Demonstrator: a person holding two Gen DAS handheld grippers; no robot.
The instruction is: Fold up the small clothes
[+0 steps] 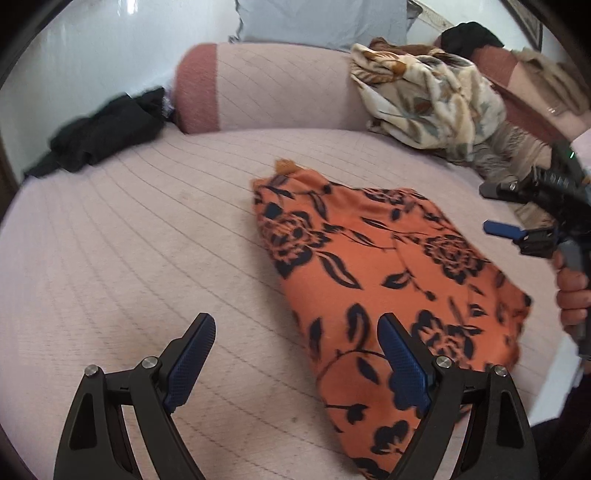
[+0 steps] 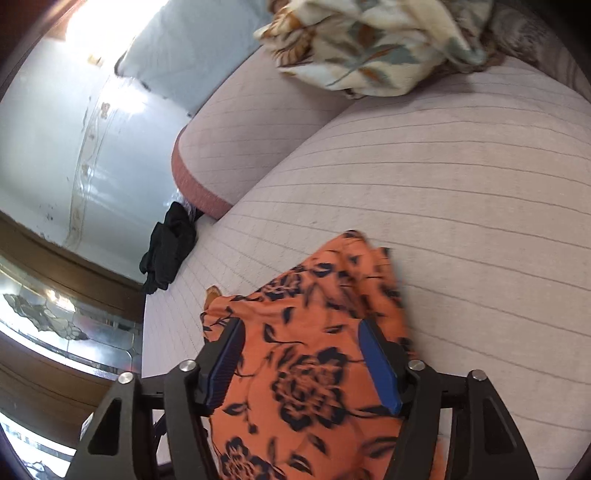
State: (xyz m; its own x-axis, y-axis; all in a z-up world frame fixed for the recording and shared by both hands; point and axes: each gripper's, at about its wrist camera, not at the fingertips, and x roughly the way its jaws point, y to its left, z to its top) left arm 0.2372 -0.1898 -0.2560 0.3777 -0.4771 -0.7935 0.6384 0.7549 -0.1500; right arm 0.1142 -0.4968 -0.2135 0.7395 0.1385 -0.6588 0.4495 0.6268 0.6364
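An orange garment with a dark floral print (image 1: 369, 258) lies folded on the pale pink quilted seat (image 1: 129, 240). My left gripper (image 1: 295, 321) is open just above the garment's near left edge; its right finger overlaps the cloth and its left finger hangs over bare seat. My right gripper (image 1: 487, 208) is seen at the far right, held by a hand (image 1: 572, 291), with its fingers apart and nothing between them. In the right wrist view the right gripper (image 2: 301, 325) hovers open above the orange garment (image 2: 317, 295), its pads clear of the cloth.
A crumpled black garment (image 1: 99, 136) lies at the seat's far left by the wall. A cream floral blanket (image 1: 436, 99) is heaped at the back right. A pink bolster (image 1: 277, 85) runs along the back, with a light blue pillow (image 1: 321, 22) behind it.
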